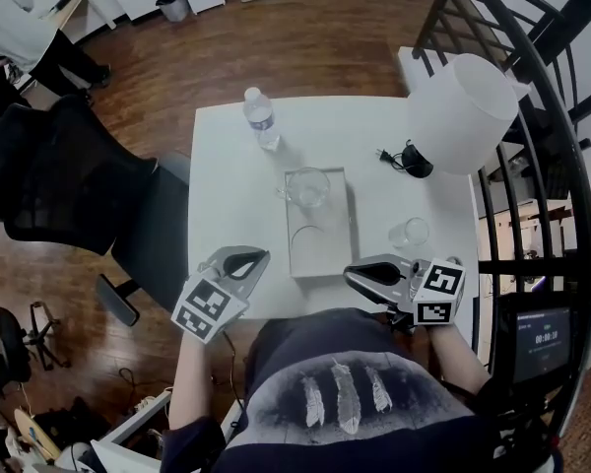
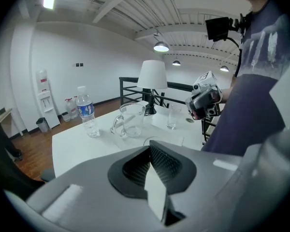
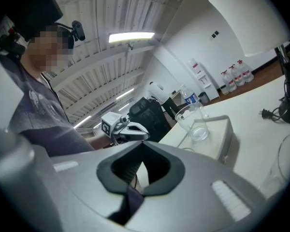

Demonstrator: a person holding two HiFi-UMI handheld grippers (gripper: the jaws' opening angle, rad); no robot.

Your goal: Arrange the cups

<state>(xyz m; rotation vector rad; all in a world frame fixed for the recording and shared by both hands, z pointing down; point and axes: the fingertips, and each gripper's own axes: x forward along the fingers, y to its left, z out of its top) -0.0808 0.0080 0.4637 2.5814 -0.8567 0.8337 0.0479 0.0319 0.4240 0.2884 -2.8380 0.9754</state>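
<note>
- Tray (image 1: 325, 254), white, at centre of table (image 1: 231, 195); glass mug (image 1: 307, 187) upright at its far end.
- Tumbler (image 1: 409, 235), clear, upright on table, right of tray, apart from it.
- Left gripper (image 1: 259, 257): jaws together, empty, near tray's near-left corner.
- Right gripper (image 1: 351, 277): jaws together, empty, near tray's near-right corner.
- Water bottle (image 1: 261, 118), lamp (image 1: 461, 111): table's far side.

On your white square table (image 1: 227, 195), the white rectangular tray (image 1: 320, 254) lies mid-table with the clear glass mug (image 1: 307, 187) in its far end. The clear plastic water bottle (image 1: 261, 118) stands beyond it to the left, the clear glass tumbler (image 1: 409, 235) to its right, the white-shaded lamp (image 1: 461, 114) far right.
</note>
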